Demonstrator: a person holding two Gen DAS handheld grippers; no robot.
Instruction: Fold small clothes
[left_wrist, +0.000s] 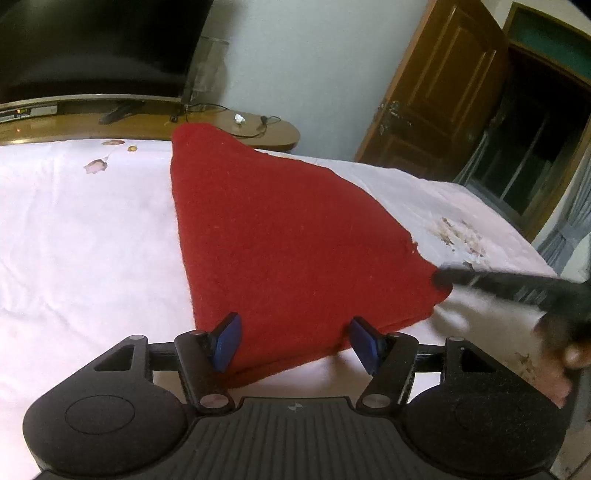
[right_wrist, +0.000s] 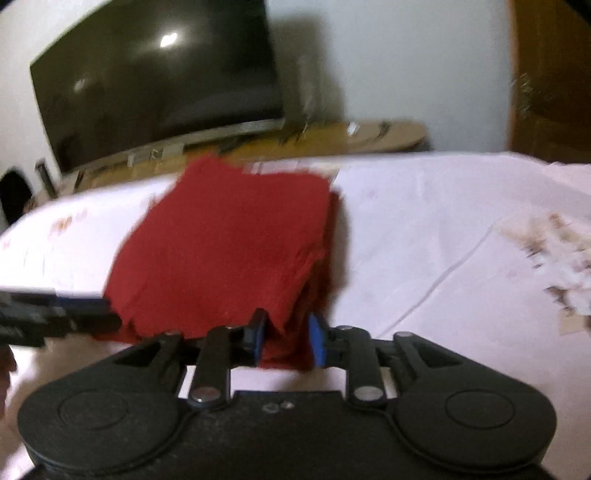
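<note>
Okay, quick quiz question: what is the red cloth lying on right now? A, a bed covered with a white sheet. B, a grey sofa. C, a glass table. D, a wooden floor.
A: the red cloth lies folded on the white sheet of a bed, with the left gripper open at its near edge and the right gripper at its corner.

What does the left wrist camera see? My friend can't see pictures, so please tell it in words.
A folded red cloth lies on a white bed sheet, with the left gripper open around its near edge. The right gripper meets the cloth's right corner; a television stands behind.
</note>
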